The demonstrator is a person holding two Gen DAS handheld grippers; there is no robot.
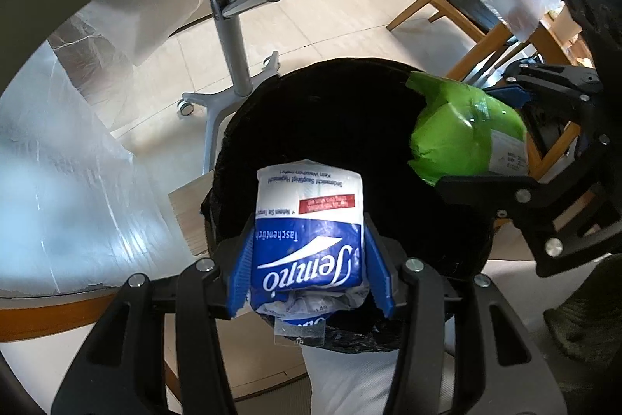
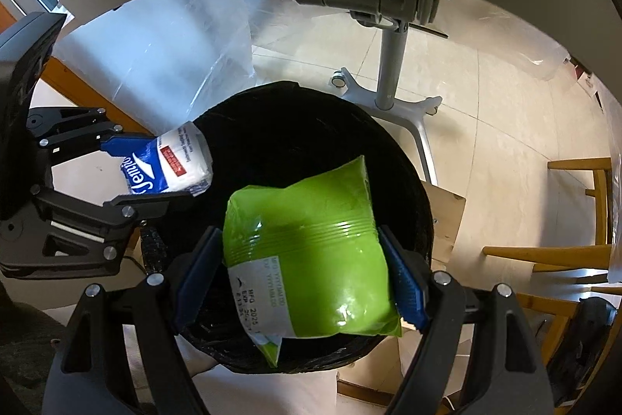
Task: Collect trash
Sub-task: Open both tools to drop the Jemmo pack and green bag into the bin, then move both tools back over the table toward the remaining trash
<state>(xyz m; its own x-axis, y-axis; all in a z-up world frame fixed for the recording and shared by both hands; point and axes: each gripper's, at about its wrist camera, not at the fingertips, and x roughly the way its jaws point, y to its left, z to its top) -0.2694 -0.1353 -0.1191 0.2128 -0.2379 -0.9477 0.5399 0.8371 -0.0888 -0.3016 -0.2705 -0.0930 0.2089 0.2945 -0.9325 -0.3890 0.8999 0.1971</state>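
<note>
A black-lined trash bin [image 1: 225, 158] [image 2: 423, 205] stands on the floor right below both grippers. My left gripper [image 1: 309, 232] [image 2: 171, 170] is shut on a blue and white Tempo tissue pack [image 1: 311, 216] [image 2: 175, 162], which hangs over the near-left part of the bin's mouth. My right gripper [image 2: 299, 236] [image 1: 466, 135] is shut on a puffy green snack bag [image 2: 315, 244] [image 1: 462, 131] with a white date label, held over the bin's opening. Both grippers point steeply down. The bin's inside is too dark to see into.
A grey office chair base [image 1: 233, 65] [image 2: 388, 72] with castors stands just behind the bin. A clear plastic sheet [image 1: 77, 142] [image 2: 163, 45] drapes beside it. Wooden chair legs [image 1: 466, 37] [image 2: 575, 251] stand to the right. A pale board [image 2: 447, 216] [image 1: 186, 212] leans at the bin.
</note>
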